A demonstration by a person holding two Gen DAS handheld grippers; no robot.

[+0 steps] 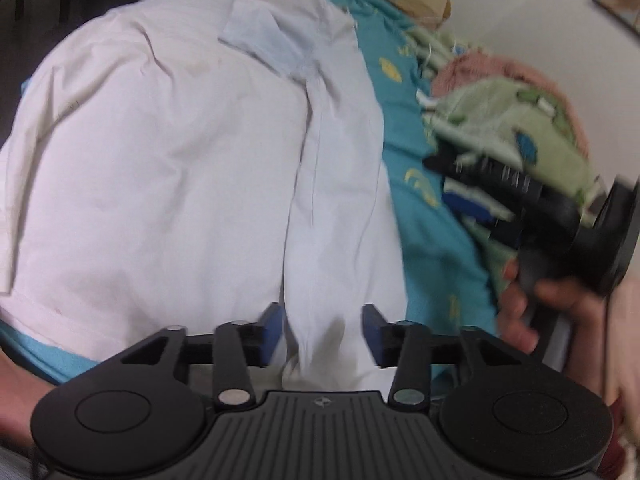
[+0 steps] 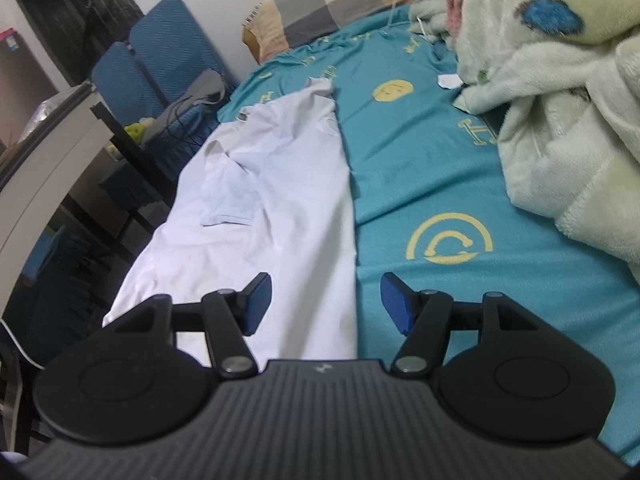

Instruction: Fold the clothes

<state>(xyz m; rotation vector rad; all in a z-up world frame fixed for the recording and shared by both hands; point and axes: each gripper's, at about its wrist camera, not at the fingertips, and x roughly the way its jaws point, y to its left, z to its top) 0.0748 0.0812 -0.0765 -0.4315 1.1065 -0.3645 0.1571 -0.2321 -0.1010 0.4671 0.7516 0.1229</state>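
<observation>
A white shirt (image 1: 180,168) lies spread on the teal bed sheet (image 1: 432,240), partly folded, with one side laid over the body and a sleeve on top. My left gripper (image 1: 322,334) is open just above the shirt's near hem, a raised fold of white cloth between its blue pads without being pinched. The right gripper (image 1: 500,196) shows blurred at the right of the left wrist view, held in a hand. In the right wrist view the shirt (image 2: 280,208) lies lengthwise on the sheet (image 2: 440,184), and my right gripper (image 2: 326,300) is open over its right edge.
A pale green fleece blanket (image 2: 560,80) is heaped on the right of the bed. A checked pillow (image 2: 340,4) lies at the head. A blue chair (image 2: 160,60) and a desk (image 2: 60,152) stand left of the bed.
</observation>
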